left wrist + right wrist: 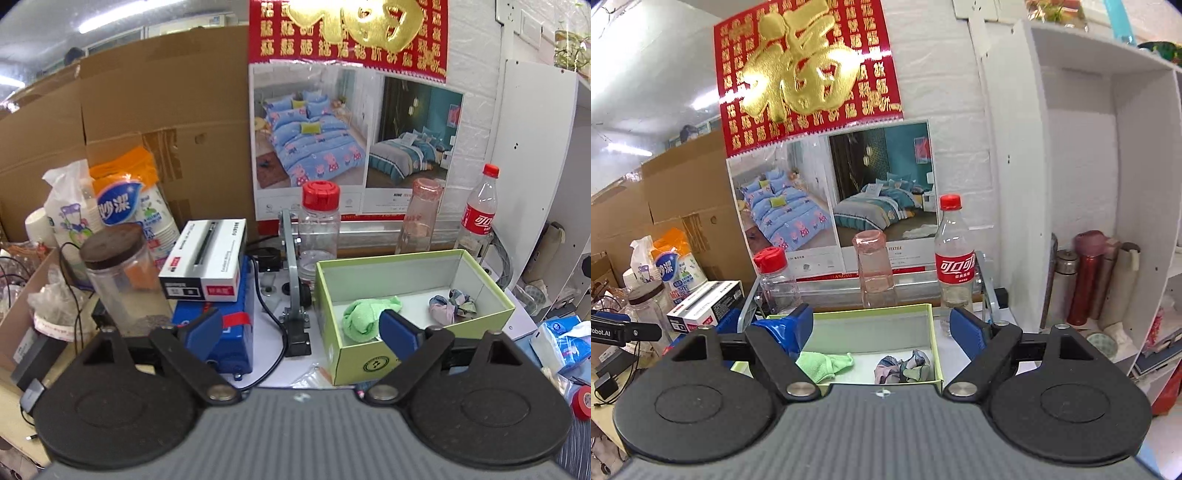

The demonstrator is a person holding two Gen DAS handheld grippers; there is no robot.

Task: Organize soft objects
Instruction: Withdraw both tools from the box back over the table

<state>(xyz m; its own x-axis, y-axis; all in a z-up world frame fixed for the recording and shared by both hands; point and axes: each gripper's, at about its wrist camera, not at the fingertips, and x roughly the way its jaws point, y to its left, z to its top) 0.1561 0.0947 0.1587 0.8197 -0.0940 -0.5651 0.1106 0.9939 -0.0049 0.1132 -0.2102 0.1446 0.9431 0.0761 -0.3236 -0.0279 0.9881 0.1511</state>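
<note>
An open box [402,354] sits on the tabletop [273,295] with a folded cloth [364,317] in its left part and a crumpled scrunchie [456,304] to the right, the two apart. Behind the box, along the wall, stand a jar [319,225] on the left, a tumbler [419,218] in the middle and a soda bottle [478,210] on the right. Left of the box lies a carton [205,260] stacked on a case [229,332], with a lidded canister [123,277] further left.
</note>
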